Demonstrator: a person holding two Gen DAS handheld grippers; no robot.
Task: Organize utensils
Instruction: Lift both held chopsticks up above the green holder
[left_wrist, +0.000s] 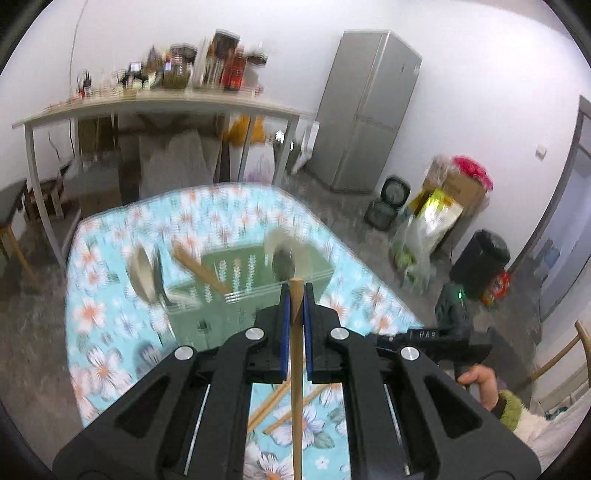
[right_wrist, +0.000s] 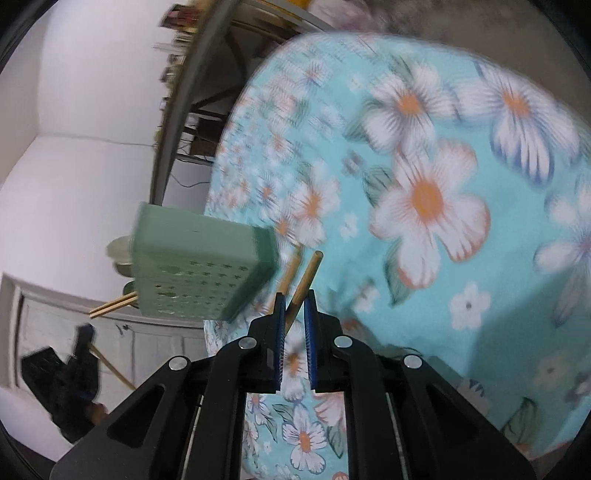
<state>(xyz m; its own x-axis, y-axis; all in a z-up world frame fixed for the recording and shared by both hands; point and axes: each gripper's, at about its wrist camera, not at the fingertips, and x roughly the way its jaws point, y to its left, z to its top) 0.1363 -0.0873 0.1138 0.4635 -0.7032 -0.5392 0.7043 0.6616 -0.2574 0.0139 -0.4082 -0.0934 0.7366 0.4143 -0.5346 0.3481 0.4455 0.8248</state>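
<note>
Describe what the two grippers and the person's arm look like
Both the left gripper and right gripper are matte black, with angular linkages, round silver pivot pins and blue finger pads. The person's hand emerges from a fuzzy green cuff.

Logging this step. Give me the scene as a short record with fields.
left claw: shut on a chopstick, held above the table
right claw: shut on another chopstick, low over the tablecloth
holder: green, perforated, on the table; chopsticks and spoons already inside
loose chopsticks: lying on the cloth under the left claw
image quality: blurred by motion
</note>
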